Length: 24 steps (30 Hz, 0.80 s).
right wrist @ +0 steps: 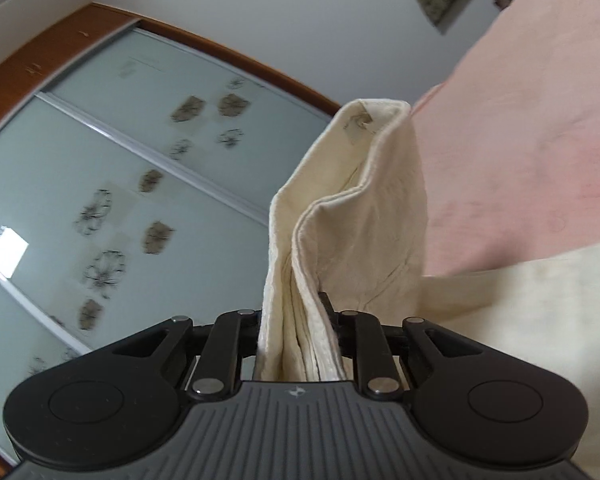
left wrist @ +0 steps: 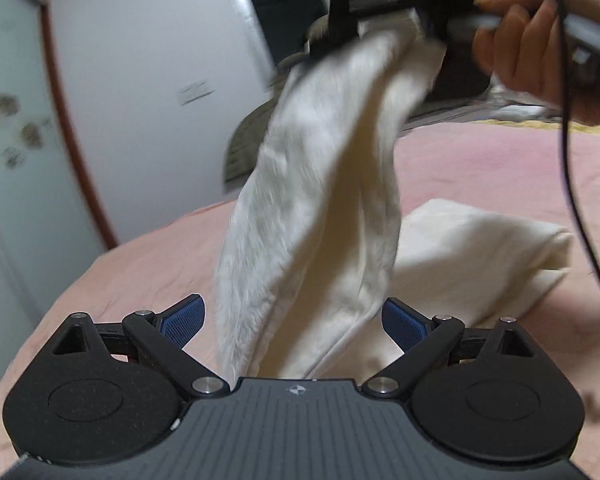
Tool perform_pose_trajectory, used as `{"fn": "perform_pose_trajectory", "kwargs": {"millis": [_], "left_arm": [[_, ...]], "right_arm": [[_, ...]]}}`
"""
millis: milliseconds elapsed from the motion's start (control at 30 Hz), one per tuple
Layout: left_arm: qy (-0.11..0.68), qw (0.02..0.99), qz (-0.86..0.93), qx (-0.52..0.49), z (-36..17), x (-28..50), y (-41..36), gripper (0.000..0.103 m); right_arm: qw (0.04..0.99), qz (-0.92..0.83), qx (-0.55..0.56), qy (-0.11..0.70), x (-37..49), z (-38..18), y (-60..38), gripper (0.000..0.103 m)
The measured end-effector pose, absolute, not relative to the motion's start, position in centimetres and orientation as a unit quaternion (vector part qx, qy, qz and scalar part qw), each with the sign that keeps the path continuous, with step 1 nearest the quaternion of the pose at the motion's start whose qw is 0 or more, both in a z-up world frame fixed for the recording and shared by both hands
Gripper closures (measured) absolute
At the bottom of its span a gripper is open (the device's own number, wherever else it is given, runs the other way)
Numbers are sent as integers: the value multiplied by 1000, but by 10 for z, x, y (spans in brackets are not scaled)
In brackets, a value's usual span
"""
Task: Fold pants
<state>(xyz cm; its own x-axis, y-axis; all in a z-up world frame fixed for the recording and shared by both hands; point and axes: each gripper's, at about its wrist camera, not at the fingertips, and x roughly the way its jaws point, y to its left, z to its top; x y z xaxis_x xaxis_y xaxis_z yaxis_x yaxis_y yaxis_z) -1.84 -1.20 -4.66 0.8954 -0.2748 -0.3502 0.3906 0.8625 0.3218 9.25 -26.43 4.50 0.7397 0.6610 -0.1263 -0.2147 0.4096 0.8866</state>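
Cream pants (left wrist: 308, 200) hang in a long drape above the pink bed sheet (left wrist: 500, 168). Their upper end is pinched in my right gripper (left wrist: 380, 12), which a hand (left wrist: 528, 52) holds at the top of the left wrist view. Another part of the pants (left wrist: 480, 248) lies crumpled on the bed. My left gripper (left wrist: 292, 308) is open, with the hanging cloth between its blue pads (left wrist: 184, 320) and not pressed by them. In the right wrist view my right gripper (right wrist: 296, 312) is shut on a thick bunch of the pants (right wrist: 356, 220), which hides its fingertips.
A wardrobe with frosted sliding doors (right wrist: 100, 200) and a wooden frame stands to the left of the bed. A green knitted pillow (left wrist: 248, 140) lies at the bed's far edge. A black cable (left wrist: 568, 160) hangs down at the right.
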Motion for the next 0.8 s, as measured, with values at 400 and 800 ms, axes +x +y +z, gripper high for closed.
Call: {"fn": "perform_pose_trajectory", "kwargs": {"millis": [400, 800], "left_arm": [[215, 968, -50, 116, -52, -4, 64, 3], [261, 958, -61, 99, -53, -9, 90, 5]], "right_arm": [[797, 304, 465, 237, 99, 62, -243, 85], [792, 222, 503, 265, 70, -10, -303, 85]]}}
